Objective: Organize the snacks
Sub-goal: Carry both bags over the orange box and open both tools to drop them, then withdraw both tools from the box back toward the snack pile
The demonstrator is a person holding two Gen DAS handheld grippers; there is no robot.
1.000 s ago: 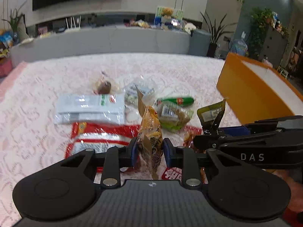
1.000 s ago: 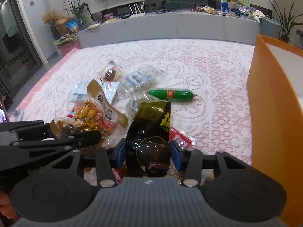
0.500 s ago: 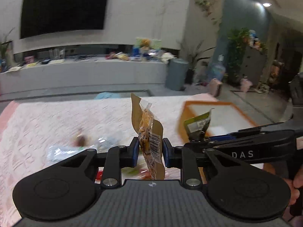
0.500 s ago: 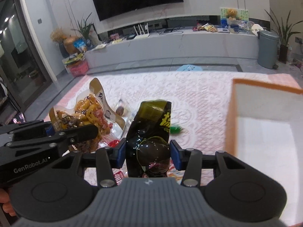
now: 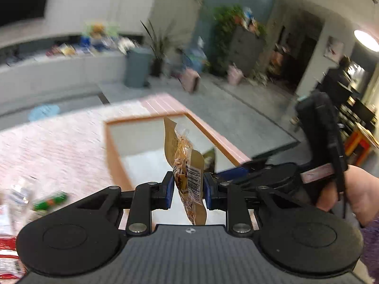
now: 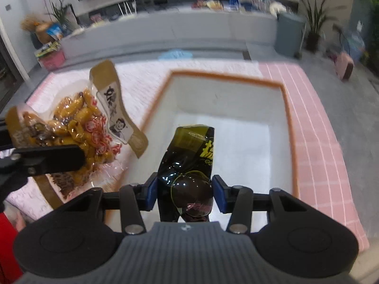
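Nearest in the right wrist view, the right gripper (image 6: 184, 190) is clamped on a glossy dark green-black foil snack pouch (image 6: 189, 163), which stands upright between the blue pads above the open orange-rimmed box with a pale interior (image 6: 287, 118). In the left wrist view, the left gripper (image 5: 187, 189) pinches a clear-and-tan plastic packet of golden-brown snacks (image 5: 187, 165) edge-on, its barcode facing the camera, over the near edge of the same box (image 5: 113, 146).

Both packs look light, soft and crinkly. The foil is probably slippery, and the contents may crush, so a hold on the flat sealed margin, or a gentle one across the body, seems safest. Either pack would likely flutter down rather than drop straight.

Only the right view shows the golden packet (image 6: 78, 127) broadside, with its cartoon label, and the whole box floor. Only the left view shows the person's right hand (image 5: 350, 189) on the other tool, and the leftover snacks at the pink lace cloth's (image 5: 59, 142) left edge, among them a blurred green sausage-shaped stick (image 5: 51, 200).
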